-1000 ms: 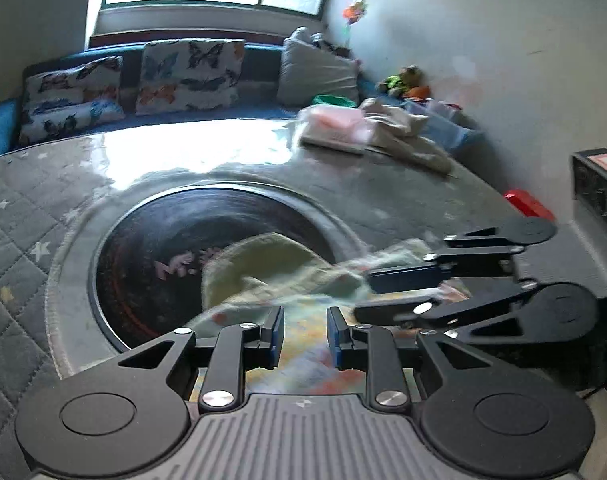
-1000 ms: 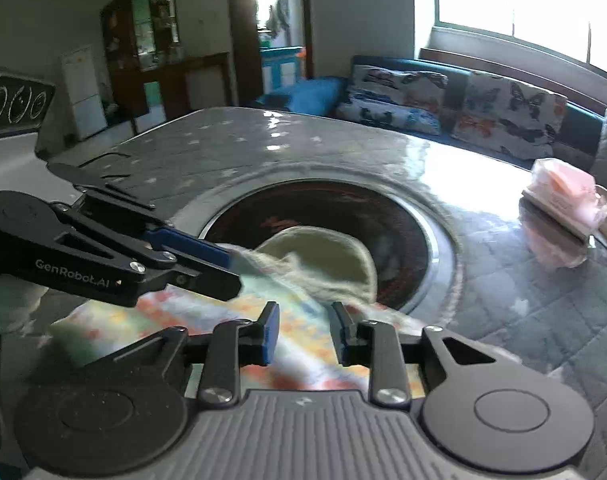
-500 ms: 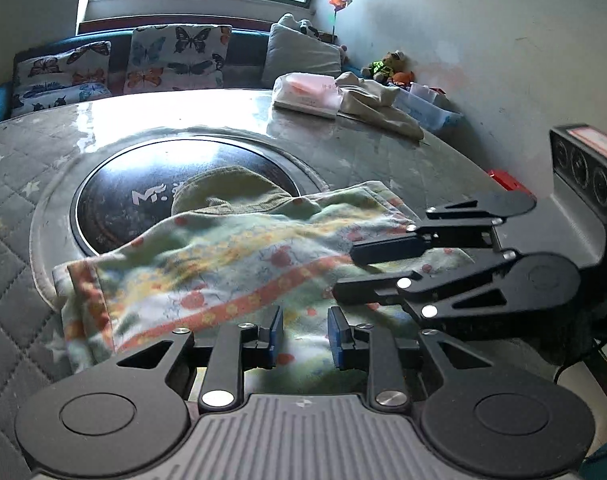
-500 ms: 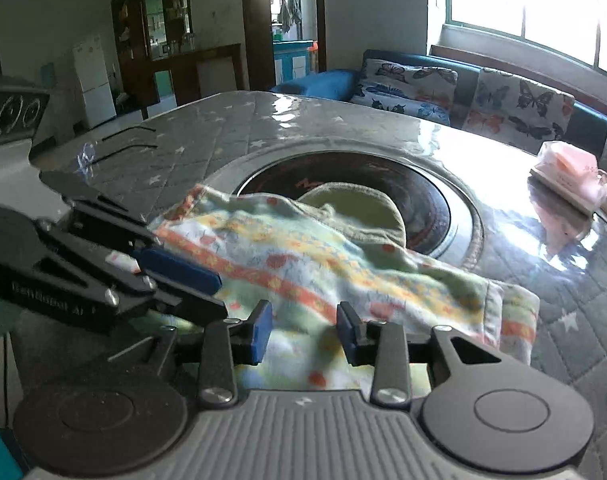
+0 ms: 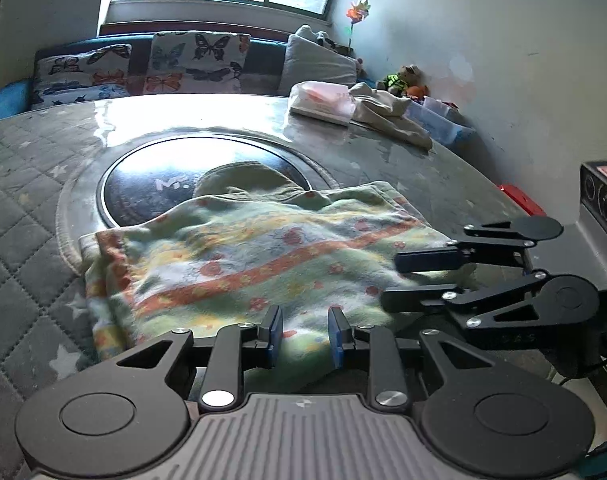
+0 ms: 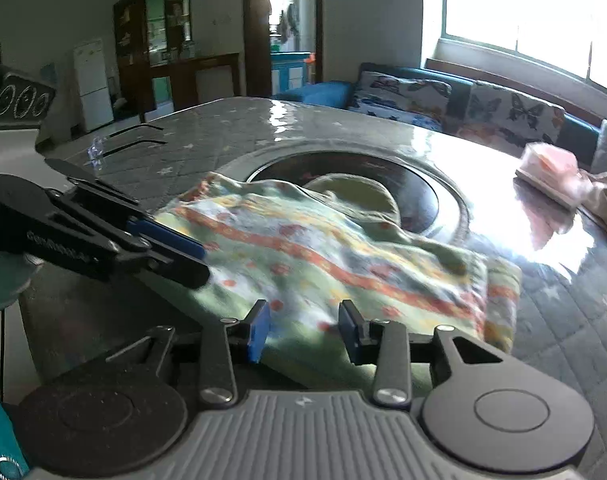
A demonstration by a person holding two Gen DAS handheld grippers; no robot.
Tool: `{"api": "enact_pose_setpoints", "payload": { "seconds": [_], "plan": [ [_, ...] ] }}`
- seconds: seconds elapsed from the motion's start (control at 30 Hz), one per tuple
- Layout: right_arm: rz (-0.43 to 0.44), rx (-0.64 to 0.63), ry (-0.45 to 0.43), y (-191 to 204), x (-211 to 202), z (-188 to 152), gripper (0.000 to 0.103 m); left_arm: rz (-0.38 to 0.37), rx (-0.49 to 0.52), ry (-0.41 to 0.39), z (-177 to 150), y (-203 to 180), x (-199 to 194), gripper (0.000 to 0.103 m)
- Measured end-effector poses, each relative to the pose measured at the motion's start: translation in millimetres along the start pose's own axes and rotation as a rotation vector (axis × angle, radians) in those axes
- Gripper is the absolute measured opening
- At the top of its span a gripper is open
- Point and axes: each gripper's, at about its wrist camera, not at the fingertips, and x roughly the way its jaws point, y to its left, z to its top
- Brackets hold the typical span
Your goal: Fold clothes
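The floral garment (image 5: 263, 264) lies soft and limp ahead of both grippers; best pinched at its near hem. The left gripper (image 5: 305, 334) and right gripper (image 6: 305, 330) are released, gripping nothing.

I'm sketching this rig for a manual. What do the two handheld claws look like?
Both are matte black linkage claws with silver rivets, round pivot discs, a ribbed grey body and blue finger pads. The left claw shows pale lettering on its side in the right view; the right claw matches it.
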Motion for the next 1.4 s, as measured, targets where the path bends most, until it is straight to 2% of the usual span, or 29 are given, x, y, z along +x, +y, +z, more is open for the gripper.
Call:
{"api": "enact_pose_setpoints", "payload": {
  "seconds": [0.23, 0.4, 0.53, 0.77, 0.93, 1.1, 1.4],
  "plan": [
    [-0.041, 0.068, -0.010, -16.6, -14.8, -16.5, 0.045, 0.016, -0.037, -0.007, -3.9, 9.2, -7.5, 0.028],
    [-0.060, 0.122, -0.014, -29.5, -21.1, -24.5, 0.045, 0.028, -0.062, -0.011, -6.4, 16.1, -12.7, 0.029],
    [-0.078, 0.144, -0.016, -38.0, -25.5, -28.0, 0.044, 0.037, -0.075, -0.016, -5.8, 20.5, -15.6, 0.036],
    [-0.116, 0.141, -0.036, -42.3, -27.2, -11.7, 0.045, 0.051, -0.081, -0.028, 1.0, 25.4, -17.3, 0.037],
    [-0.084, 0.143, -0.029, -47.1, -4.0, 6.5, 0.046, 0.061, -0.085, -0.037, 5.8, 28.9, -18.5, 0.039],
    [-0.085, 0.183, 0.008, -55.5, 19.1, 6.4, 0.046, 0.077, -0.094, -0.036, 13.5, 37.6, -14.9, 0.039],
    [-0.106, 0.178, -0.005, -66.5, 17.8, 17.5, 0.048, 0.114, -0.103, -0.035, 36.1, 57.3, 1.5, 0.039]
  ]
}}
